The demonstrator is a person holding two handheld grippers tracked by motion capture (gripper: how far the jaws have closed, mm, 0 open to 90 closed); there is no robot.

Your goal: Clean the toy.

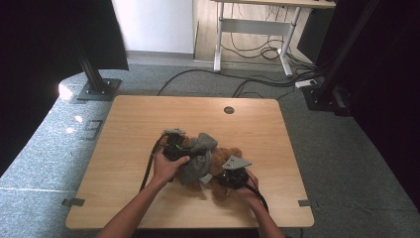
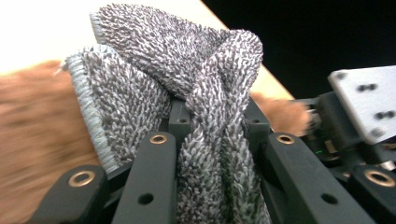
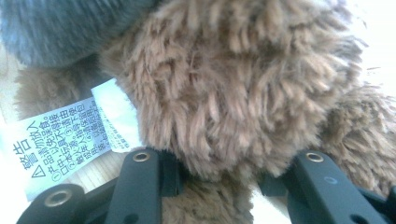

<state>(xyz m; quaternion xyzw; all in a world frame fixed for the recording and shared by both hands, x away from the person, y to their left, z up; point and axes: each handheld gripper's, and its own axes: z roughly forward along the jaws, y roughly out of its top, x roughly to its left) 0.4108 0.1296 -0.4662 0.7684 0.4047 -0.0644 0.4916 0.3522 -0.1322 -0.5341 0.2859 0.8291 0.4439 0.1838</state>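
A brown plush toy (image 1: 227,153) lies on the wooden table (image 1: 148,114), with a grey terry towel (image 1: 198,157) draped across it. My left gripper (image 1: 173,148) is shut on a bunched fold of the towel (image 2: 201,93), which runs up between its jaws (image 2: 215,122); brown fur (image 2: 37,140) shows blurred to the left. My right gripper (image 1: 233,173) is shut on a thick part of the plush toy (image 3: 233,93), and the fur bulges between its jaws (image 3: 229,164). A white warning label (image 3: 65,144) hangs from the toy beside the left jaw.
The right gripper's grey plate (image 2: 369,100) sits close to the left gripper's jaws. A round cable hole (image 1: 229,109) is near the table's far edge. Black frame posts (image 1: 94,74) stand on the carpet beyond the table, and cables (image 1: 257,84) lie across it.
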